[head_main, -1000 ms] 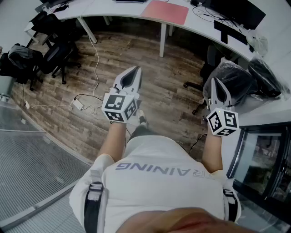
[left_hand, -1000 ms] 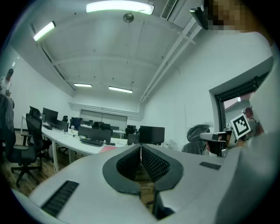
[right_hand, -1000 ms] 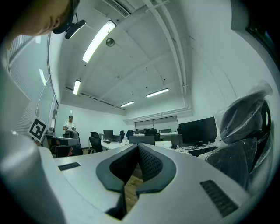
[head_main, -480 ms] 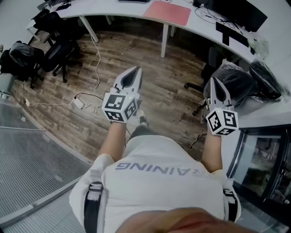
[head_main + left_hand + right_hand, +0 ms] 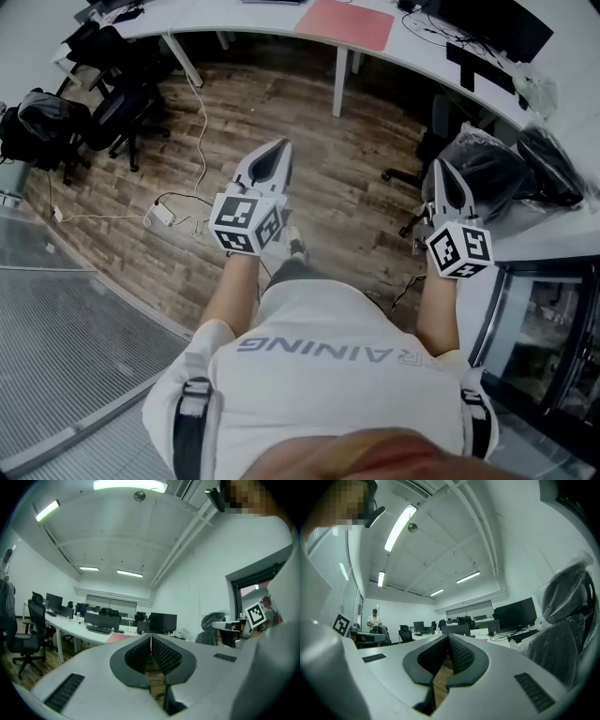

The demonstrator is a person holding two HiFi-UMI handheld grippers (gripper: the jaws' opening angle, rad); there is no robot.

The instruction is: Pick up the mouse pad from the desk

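The pink mouse pad (image 5: 344,22) lies flat on the long white desk (image 5: 234,17) at the top of the head view; in the left gripper view the mouse pad (image 5: 117,638) shows as a pink strip on that desk. My left gripper (image 5: 280,143) is held level over the wooden floor, far short of the desk, shut with nothing in it. My right gripper (image 5: 442,165) is beside it on the right, also shut and empty. In the gripper views, the left gripper (image 5: 150,637) and the right gripper (image 5: 447,638) have their black pads meeting at the tips.
Black office chairs (image 5: 112,108) stand at the left. A plastic-covered chair (image 5: 483,173) is close to the right gripper. A white cable and power strip (image 5: 159,215) lie on the wooden floor. Monitors (image 5: 492,21) and cables sit on the desk's right part. A desk leg (image 5: 339,82) stands below the pad.
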